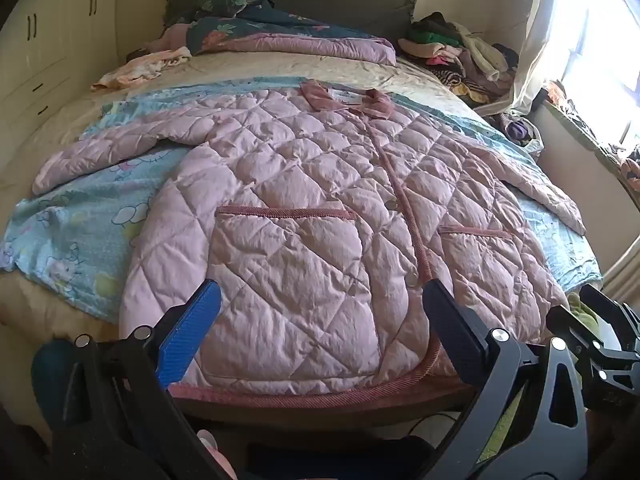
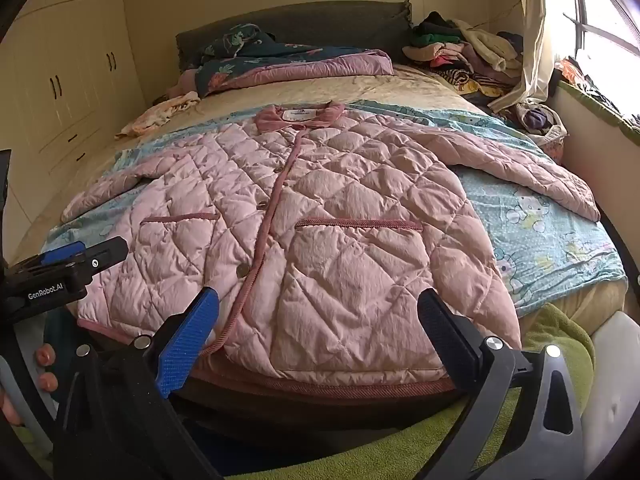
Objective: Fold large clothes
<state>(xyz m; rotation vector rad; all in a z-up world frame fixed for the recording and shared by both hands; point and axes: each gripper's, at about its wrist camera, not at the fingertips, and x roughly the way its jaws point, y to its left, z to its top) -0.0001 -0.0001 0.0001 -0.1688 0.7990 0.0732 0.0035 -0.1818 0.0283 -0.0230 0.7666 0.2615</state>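
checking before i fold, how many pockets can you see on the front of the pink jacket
2. One pocket sits on the panel nearer the window, the other pocket on the panel nearer the wardrobe, either side of the button placket on the pink jacket. Any inside pockets would be hidden.

jacket (image 1: 304,200): 1 | pockets (image 1: 286,213): 2 | sleeves (image 1: 100,152): 2 | tools (image 1: 320,300): 2

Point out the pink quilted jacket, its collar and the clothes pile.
pink quilted jacket (image 1: 304,184): left wrist view, chest panel.
collar (image 2: 298,115): right wrist view, label area.
clothes pile (image 1: 460,54): left wrist view, middle of heap.
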